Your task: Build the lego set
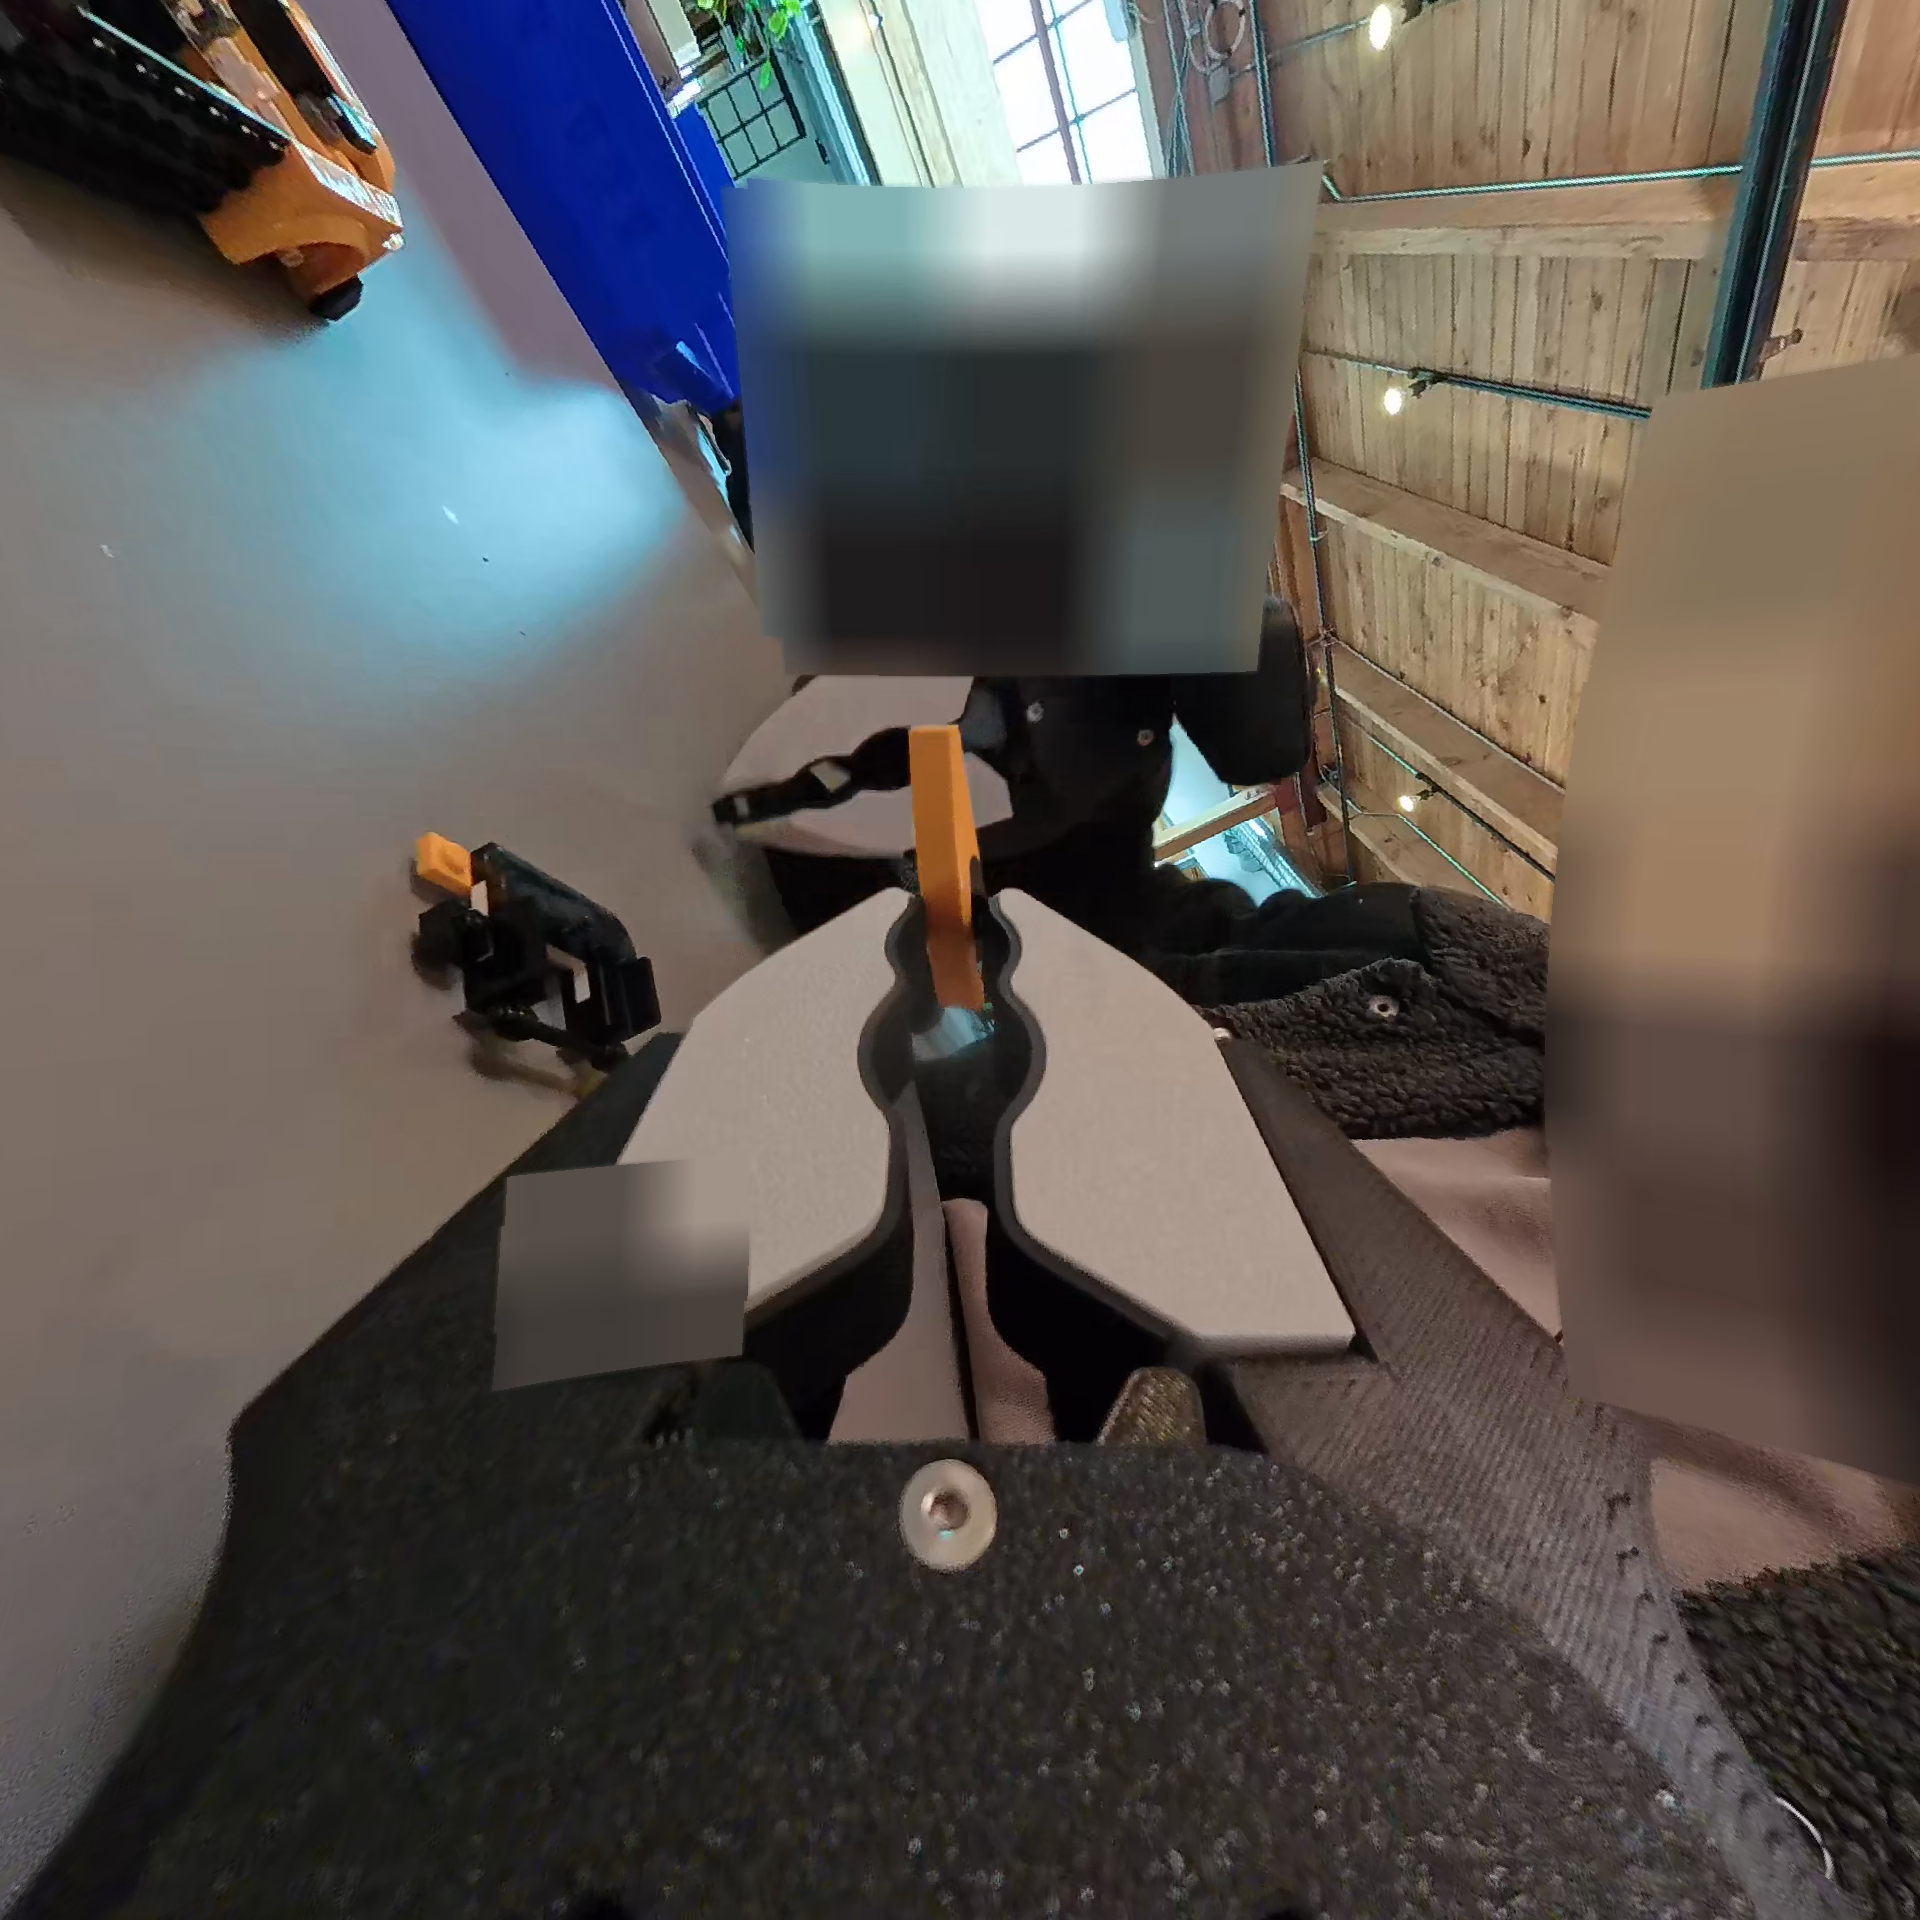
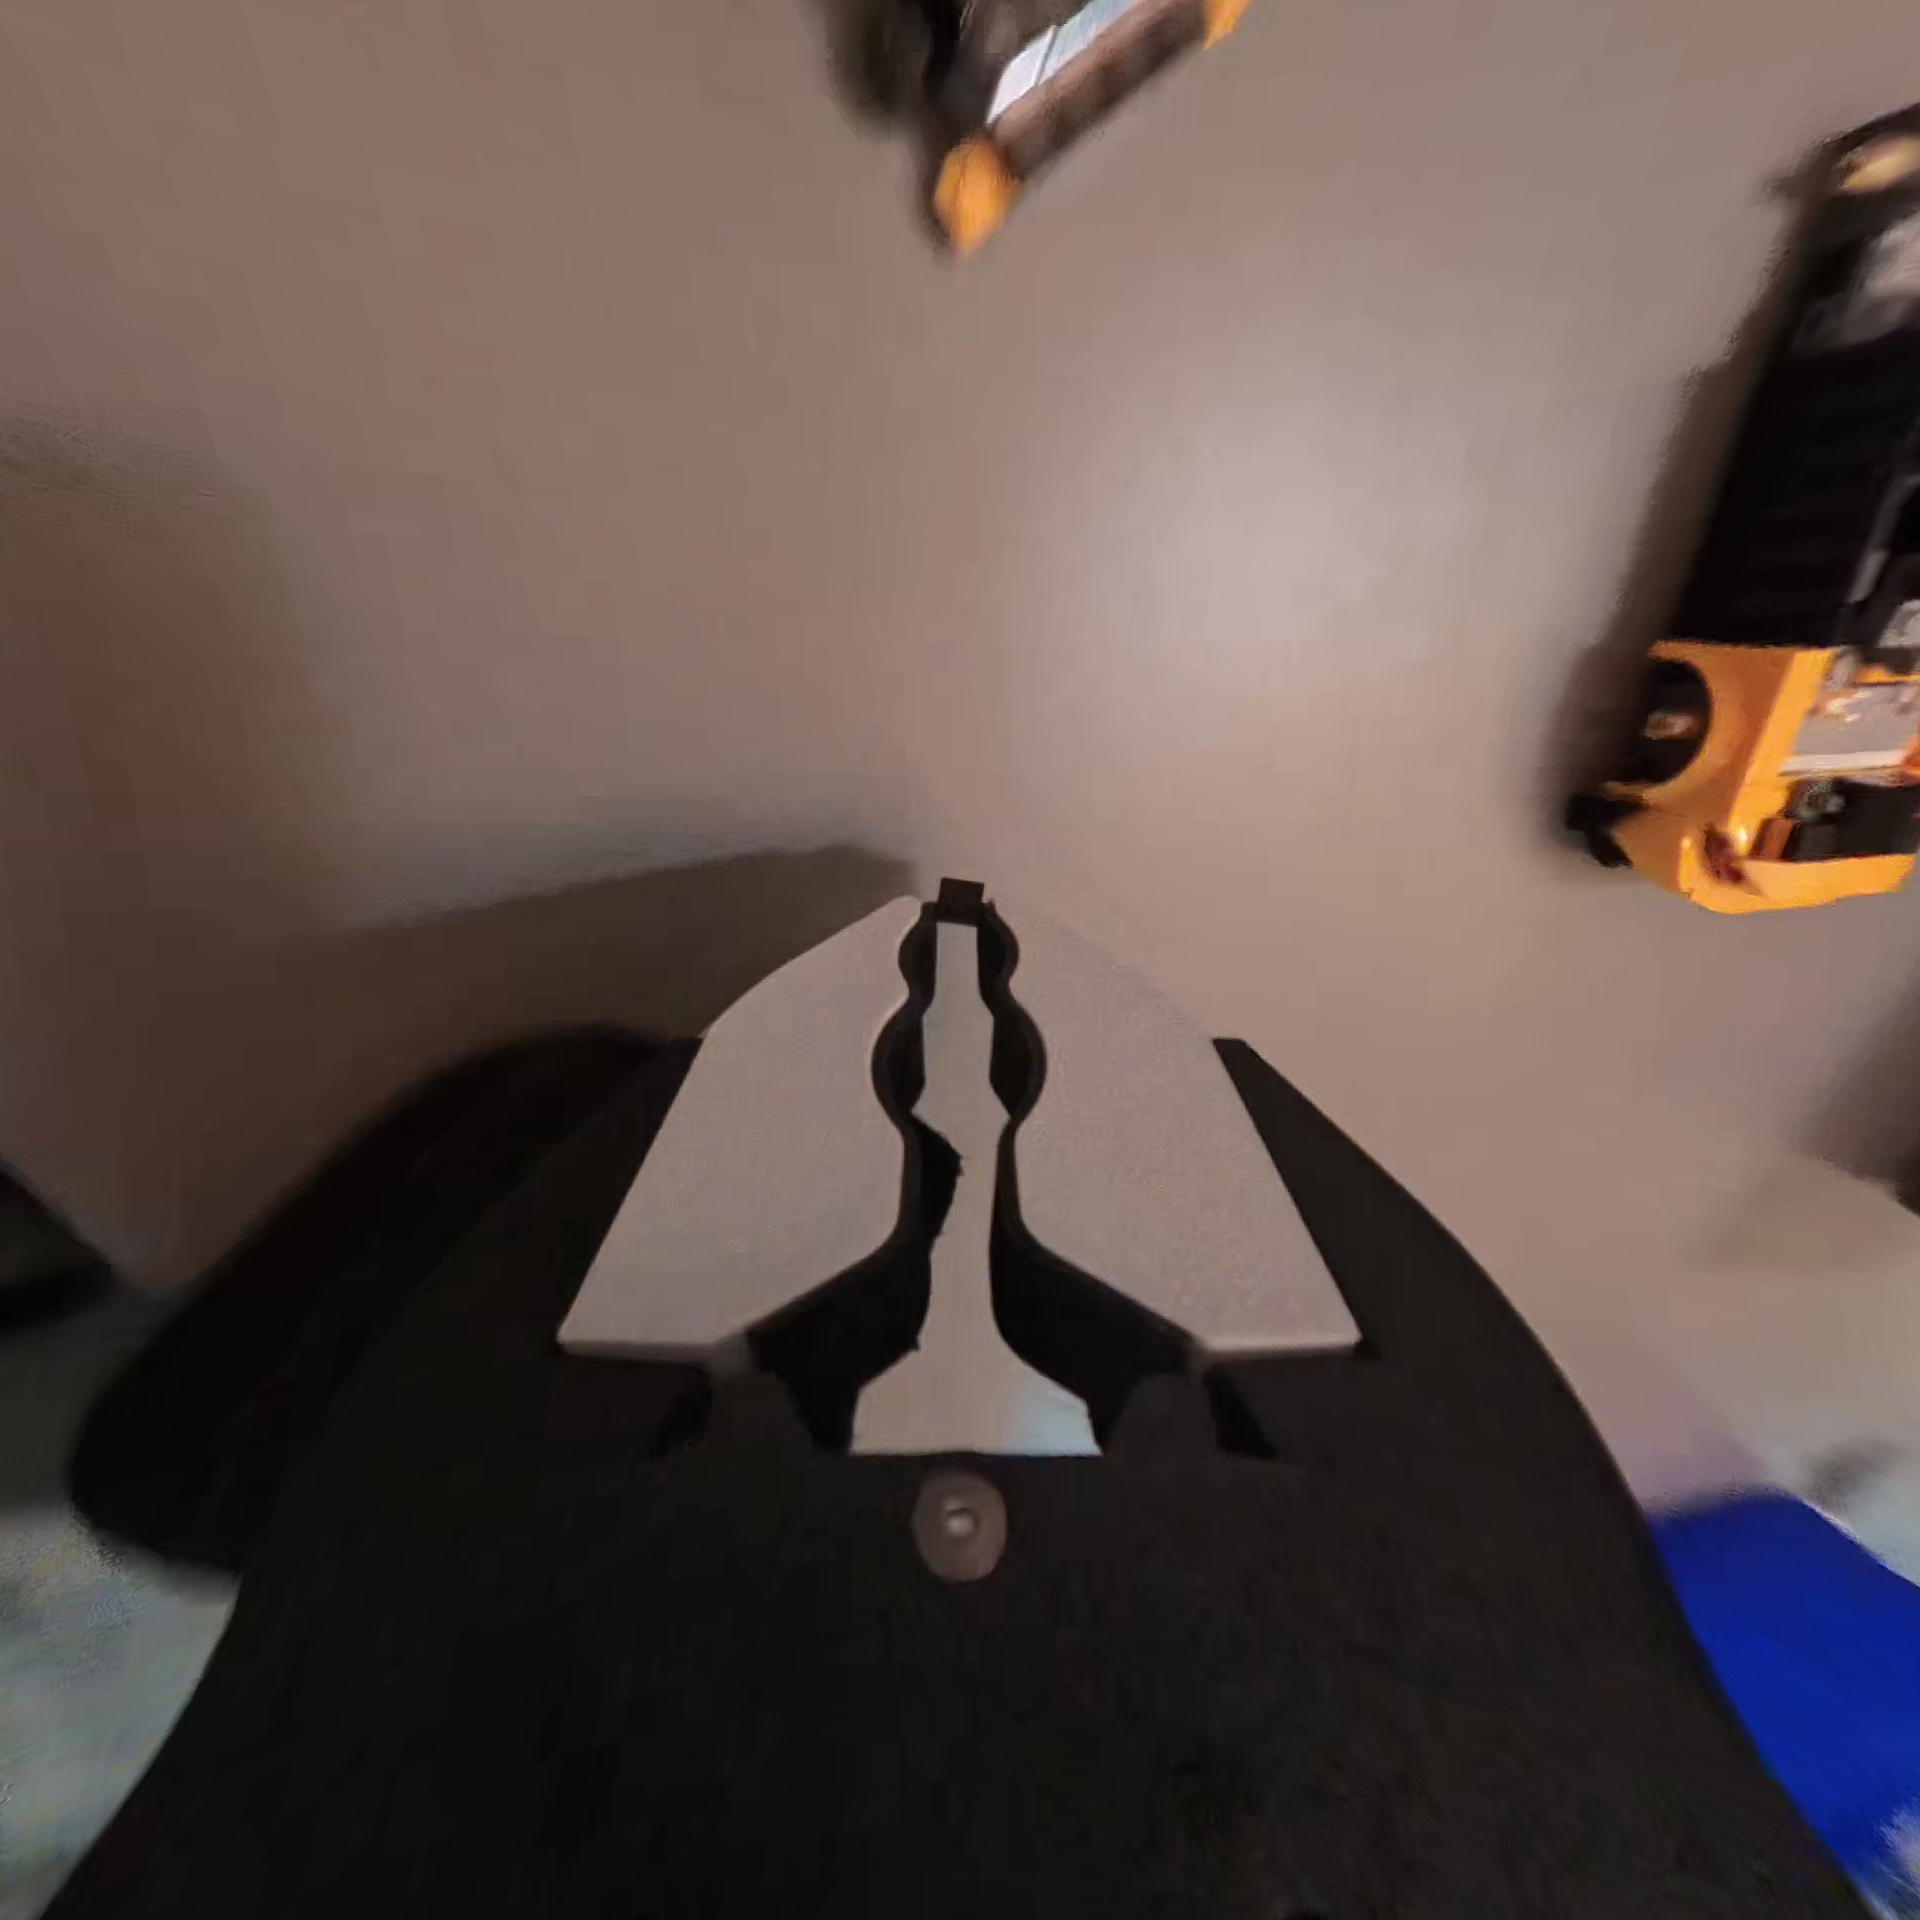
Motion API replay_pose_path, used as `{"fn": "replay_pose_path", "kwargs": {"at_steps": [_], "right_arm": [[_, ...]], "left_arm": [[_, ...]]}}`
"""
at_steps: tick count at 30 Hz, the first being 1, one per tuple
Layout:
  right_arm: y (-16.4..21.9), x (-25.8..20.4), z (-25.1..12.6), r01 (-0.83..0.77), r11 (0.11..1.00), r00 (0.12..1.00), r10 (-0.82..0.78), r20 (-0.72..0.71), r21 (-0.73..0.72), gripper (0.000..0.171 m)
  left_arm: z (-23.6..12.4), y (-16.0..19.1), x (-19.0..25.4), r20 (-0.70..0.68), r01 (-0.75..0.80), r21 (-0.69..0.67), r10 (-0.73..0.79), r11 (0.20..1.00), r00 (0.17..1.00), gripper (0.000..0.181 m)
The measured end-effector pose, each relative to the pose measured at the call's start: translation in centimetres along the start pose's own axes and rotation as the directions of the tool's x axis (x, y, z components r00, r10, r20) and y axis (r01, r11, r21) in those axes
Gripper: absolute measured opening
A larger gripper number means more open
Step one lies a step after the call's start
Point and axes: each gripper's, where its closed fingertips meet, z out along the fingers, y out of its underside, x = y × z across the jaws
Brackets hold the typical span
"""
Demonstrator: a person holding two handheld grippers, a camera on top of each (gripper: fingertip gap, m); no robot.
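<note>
1. Left wrist view: left gripper (image 1: 948,935) has its fingers nearly together, clamped on a flat orange piece (image 1: 943,831) that sticks out past the tips, roughly in line with them.
2. Lower end of the orange piece sits in the notch between the fingers; a small shiny metal bit shows just behind it, can't tell what.
3. Grey table (image 1: 260,644) fills the left side. Black lego assembly (image 1: 530,951) with a small orange tab on it lies on the table left of the fingertips, near but not touching.
4. Far upper left corner: orange and black model car (image 1: 208,135), well apart from the gripper.
5. Right gripper (image 1: 831,779) shows beyond the orange piece, holding something dark; details unclear.
6. Right wrist view, blurry: right gripper (image 2: 958,906) has its fingers close, pinching a small black piece (image 2: 958,898) at the very tips.
7. Ahead at the top edge, a black-and-orange lego part (image 2: 1039,104), blurred, well apart from the tips. Same car (image 2: 1808,644) at the right edge on the table (image 2: 520,520).
</note>
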Motion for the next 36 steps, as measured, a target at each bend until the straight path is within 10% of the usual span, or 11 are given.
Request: {"fn": "replay_pose_path", "kwargs": {"at_steps": [1, 8, 24, 36], "right_arm": [[1.3, 0.3, -0.3, 0.081, 0.988, 0.997, -0.081, 0.005, -0.128, 0.007], [2.4, 1.3, 0.6, 0.420, 0.773, 0.907, -0.367, 0.204, -0.475, 0.008], [-1.1, 0.9, -0.5, 0.103, 0.963, 0.981, -0.140, 0.134, 0.250, 0.019], [-2.2, 0.0, 1.2, 0.183, 0.930, 0.963, -0.235, 0.134, 0.317, 0.015]], "left_arm": [[0.0, 0.0, 0.0, 0.002, 0.000, -0.002, 0.000, 1.000, 1.000, 0.009], [-0.1, 0.1, -0.2, 0.018, -0.009, -0.009, 0.009, 1.000, 1.000, 0.009], [-0.5, -0.1, -0.4, 0.034, -0.009, 0.000, 0.009, 1.000, 0.999, 0.009], [0.0, 0.4, -0.2, 0.009, 0.032, -0.018, -0.032, 0.999, 0.999, 0.009]]}}
